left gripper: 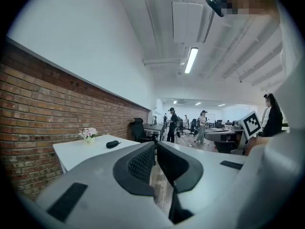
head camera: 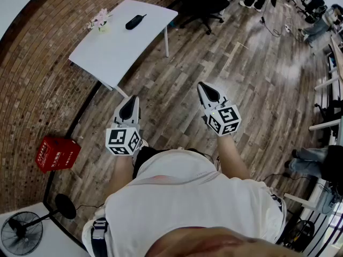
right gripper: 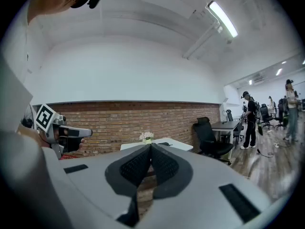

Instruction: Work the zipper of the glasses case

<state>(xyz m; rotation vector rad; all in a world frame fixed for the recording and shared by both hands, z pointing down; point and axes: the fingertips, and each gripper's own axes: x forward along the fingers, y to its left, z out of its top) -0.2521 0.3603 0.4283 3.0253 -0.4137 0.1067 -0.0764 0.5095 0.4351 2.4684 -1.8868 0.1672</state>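
The black glasses case (head camera: 135, 21) lies shut on a white table (head camera: 115, 50) some way ahead of me, next to the brick wall. It also shows small in the left gripper view, as the glasses case (left gripper: 112, 144) on the table (left gripper: 81, 151). My left gripper (head camera: 130, 99) and right gripper (head camera: 202, 84) hang in the air over the wooden floor, well short of the table. Both are shut with nothing between the jaws. In the left gripper view the left gripper (left gripper: 155, 145) points level towards the room; the right gripper (right gripper: 151, 146) faces the table and the wall.
A small vase of pink flowers (head camera: 99, 20) stands on the table beside the case. A red crate (head camera: 57, 154) and a floor fan (head camera: 21, 233) sit by the brick wall at the left. A black office chair (head camera: 206, 4) stands beyond the table. People stand far off.
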